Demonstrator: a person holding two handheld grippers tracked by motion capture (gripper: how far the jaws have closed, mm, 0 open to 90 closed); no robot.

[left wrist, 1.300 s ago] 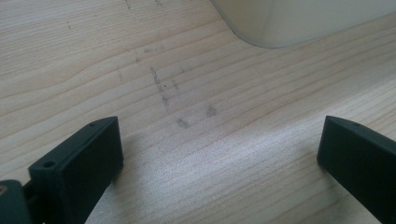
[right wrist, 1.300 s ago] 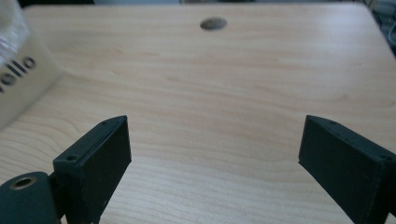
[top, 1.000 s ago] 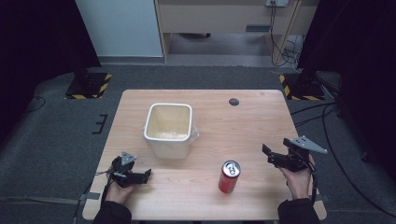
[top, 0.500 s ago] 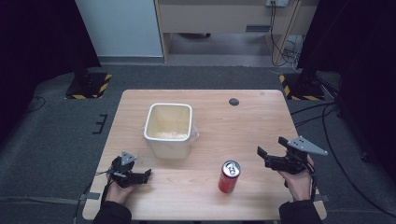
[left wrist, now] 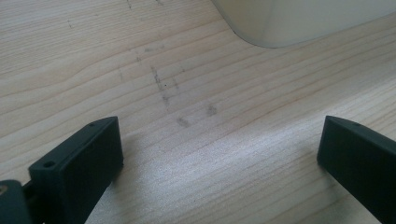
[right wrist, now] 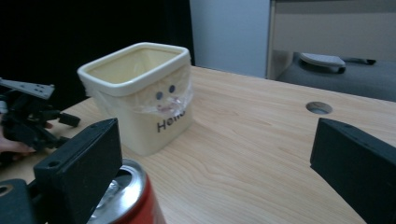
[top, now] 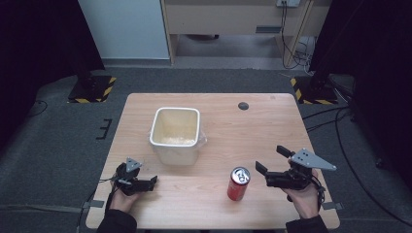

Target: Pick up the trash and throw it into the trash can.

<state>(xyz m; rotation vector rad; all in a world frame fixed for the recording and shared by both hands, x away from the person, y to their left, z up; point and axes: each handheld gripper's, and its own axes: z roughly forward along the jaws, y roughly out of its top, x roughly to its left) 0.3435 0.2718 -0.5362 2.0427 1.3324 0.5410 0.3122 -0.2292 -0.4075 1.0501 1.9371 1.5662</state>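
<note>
A red drink can [top: 238, 184] stands upright near the table's front edge, right of centre. To its right my right gripper [top: 270, 159] is open, its jaws just widened and pointing left toward the can with nothing between them. In the right gripper view the can [right wrist: 126, 200] sits low beside the left jaw, outside the gap of the right gripper [right wrist: 215, 154]. My left gripper [top: 145, 183] rests at the front left, open. In the left gripper view the left gripper [left wrist: 219, 144] has only bare wood between its jaws.
A cream square bin [top: 175, 133] with a plastic liner stands mid-table, left of centre; it reads "Hello" on its side [right wrist: 140, 93]. Its base [left wrist: 299, 23] lies just beyond my left jaws. A cable hole [top: 243, 106] is at the table's far side.
My right gripper has shifted left toward the can and nearer the front edge, and its jaws have spread a little wider. The left gripper, can and bin have not moved.
</note>
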